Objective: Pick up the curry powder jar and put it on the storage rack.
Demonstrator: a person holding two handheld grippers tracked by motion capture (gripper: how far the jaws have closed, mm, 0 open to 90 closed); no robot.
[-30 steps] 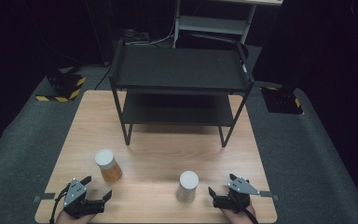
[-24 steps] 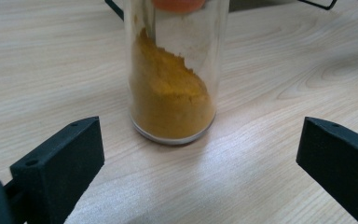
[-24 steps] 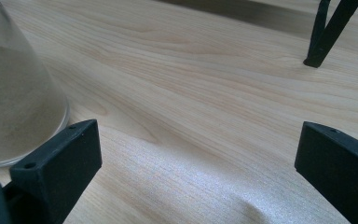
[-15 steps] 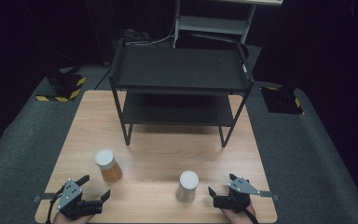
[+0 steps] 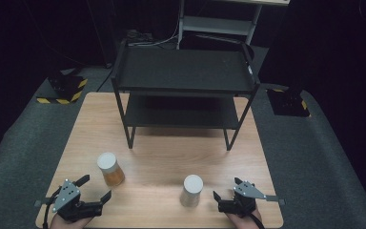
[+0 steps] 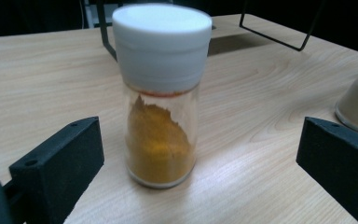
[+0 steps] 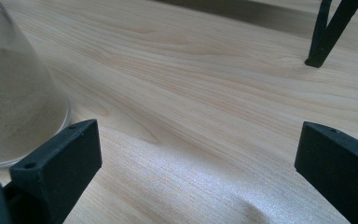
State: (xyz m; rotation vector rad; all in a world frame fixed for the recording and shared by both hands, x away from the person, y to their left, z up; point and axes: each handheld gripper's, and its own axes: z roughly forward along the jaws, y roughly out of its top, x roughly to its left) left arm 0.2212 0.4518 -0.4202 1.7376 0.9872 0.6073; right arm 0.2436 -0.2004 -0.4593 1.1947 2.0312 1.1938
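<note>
The left tool [image 5: 91,188] is sitting with its jaws spread wide apart at the worktop's [image 5: 171,157] seven o'clock corner, facing the orange spice jar [image 5: 110,169] (white cap, standing upright) just beyond them, untouched. The right tool [image 5: 227,195], also gaping apart, is resting at five o'clock, with the pale spice jar [image 5: 191,190] standing just beside it at nine o'clock.
</note>
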